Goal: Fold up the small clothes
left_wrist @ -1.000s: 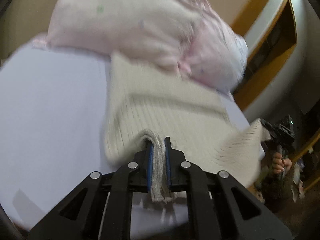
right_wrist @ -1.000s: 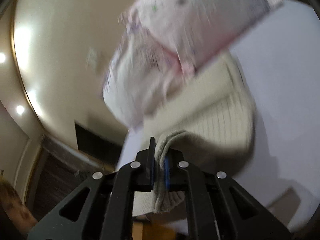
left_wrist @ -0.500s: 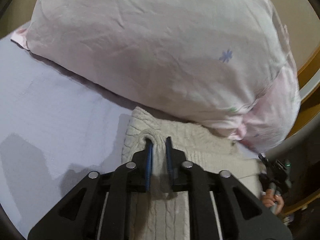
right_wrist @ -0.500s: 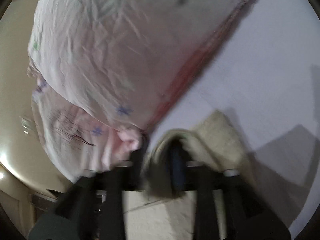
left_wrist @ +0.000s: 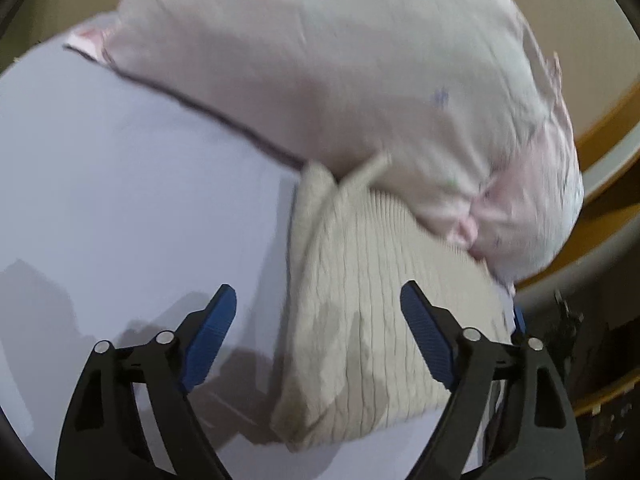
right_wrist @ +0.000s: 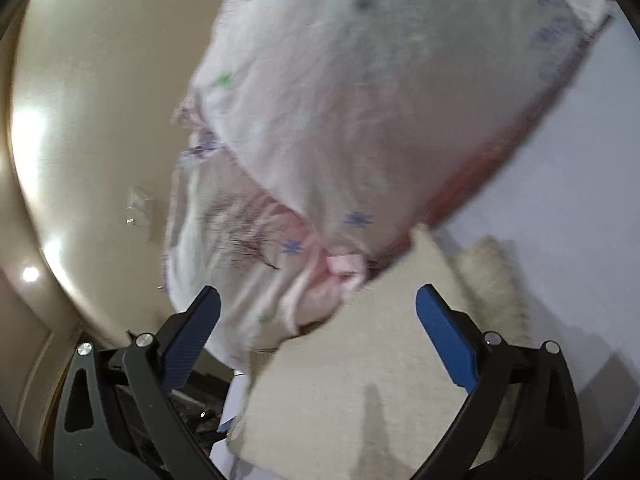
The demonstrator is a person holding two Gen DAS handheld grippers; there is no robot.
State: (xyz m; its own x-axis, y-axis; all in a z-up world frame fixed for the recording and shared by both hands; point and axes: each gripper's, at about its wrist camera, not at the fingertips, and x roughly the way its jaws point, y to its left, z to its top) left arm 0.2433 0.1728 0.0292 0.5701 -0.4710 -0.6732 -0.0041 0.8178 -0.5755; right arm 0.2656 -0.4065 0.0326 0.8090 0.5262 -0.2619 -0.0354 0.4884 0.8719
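A cream cable-knit sweater (left_wrist: 372, 312) lies folded on the pale lilac bed sheet (left_wrist: 140, 200), its far edge tucked against a pink pillow (left_wrist: 340, 80). My left gripper (left_wrist: 318, 320) is open and empty, its jaws spread wide just above the sweater's left part. In the right wrist view the sweater (right_wrist: 360, 380) lies under my right gripper (right_wrist: 318, 320), which is also open and empty. The pillow (right_wrist: 360, 100) fills the upper part of that view.
The bed's right edge runs past the sweater, with a wooden frame (left_wrist: 600, 128) and dark clutter (left_wrist: 580, 340) beyond it. A beige wall with a switch plate (right_wrist: 140, 204) and bright light spots is to the left in the right wrist view.
Both grippers carried the sweater's edge toward the pillow while shut on it. They have now let go, opened wide and pulled back a little; the sweater lies folded.
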